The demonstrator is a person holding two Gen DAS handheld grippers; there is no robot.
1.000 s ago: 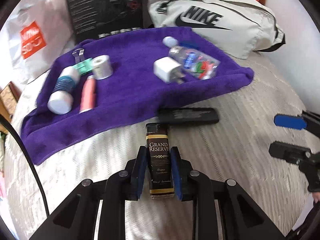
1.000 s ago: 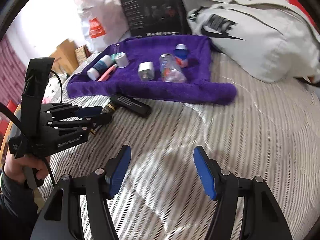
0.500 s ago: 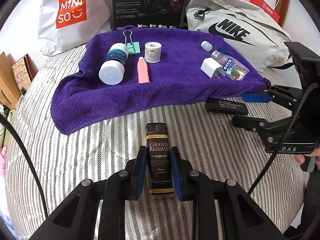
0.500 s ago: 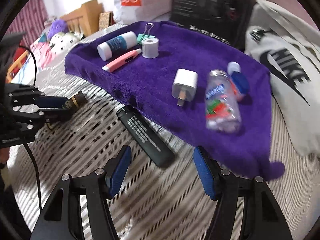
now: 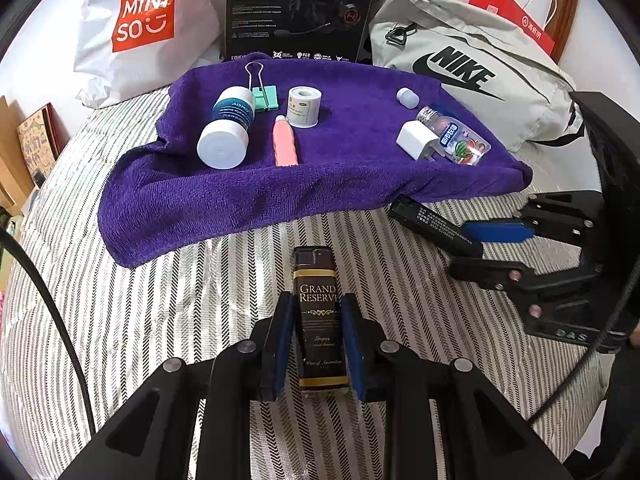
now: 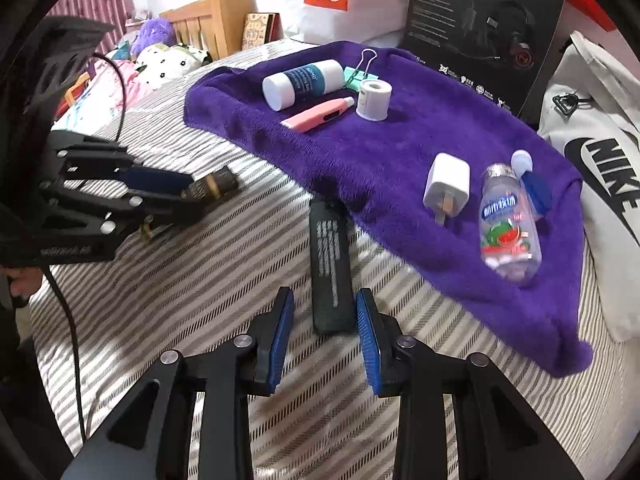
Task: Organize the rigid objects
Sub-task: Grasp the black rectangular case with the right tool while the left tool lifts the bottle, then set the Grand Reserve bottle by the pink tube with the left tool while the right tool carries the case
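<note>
My left gripper (image 5: 317, 314) is shut on a dark "Grand Reserve" lighter (image 5: 319, 280), held just above the striped bedspread in front of the purple towel (image 5: 240, 200). It shows at the left of the right wrist view too, where the lighter (image 6: 218, 184) sticks out of the left gripper (image 6: 188, 192). A flat black bar (image 6: 330, 264) lies on the bed at the towel's edge. My right gripper (image 6: 324, 300) is open, its blue pads on either side of the bar's near end. From the left, the black bar (image 5: 432, 226) meets the right gripper (image 5: 478, 250).
On the towel lie a white and blue bottle (image 5: 228, 132), a pink thermometer (image 5: 285, 146), a tape roll (image 5: 304, 106), a green binder clip (image 5: 262, 94), a white charger (image 5: 416, 140) and a clear candy bottle (image 5: 454, 138). A Nike bag (image 5: 472, 80), a black box and a Miniso bag stand behind.
My right gripper has moved in over the black bar's near end and its jaws have narrowed around it. The left gripper keeps hold of the lighter and has barely shifted.
</note>
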